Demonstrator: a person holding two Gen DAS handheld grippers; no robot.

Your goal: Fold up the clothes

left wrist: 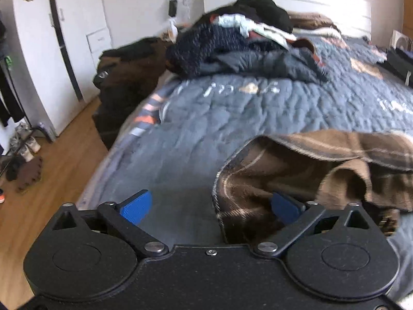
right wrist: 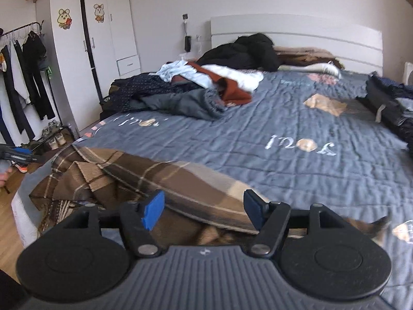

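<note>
A brown plaid garment (left wrist: pixel 322 160) lies crumpled on the near edge of the bed; it also shows in the right wrist view (right wrist: pixel 160 178). My left gripper (left wrist: pixel 210 206) is open, its right blue pad against the garment's left edge, its left pad over bare quilt. My right gripper (right wrist: pixel 204 208) is open just above the garment's middle, with cloth showing between the blue pads. The left gripper also shows at the far left of the right wrist view (right wrist: pixel 18 155).
A grey-blue quilt (right wrist: pixel 296 118) covers the bed. A heap of unfolded clothes (right wrist: pixel 206 85) lies at the far left of the bed. Folded dark clothes (right wrist: pixel 389 106) are stacked at the right edge. A white wardrobe (right wrist: pixel 85 51), clothes rack (right wrist: pixel 23 77) and shoes stand left.
</note>
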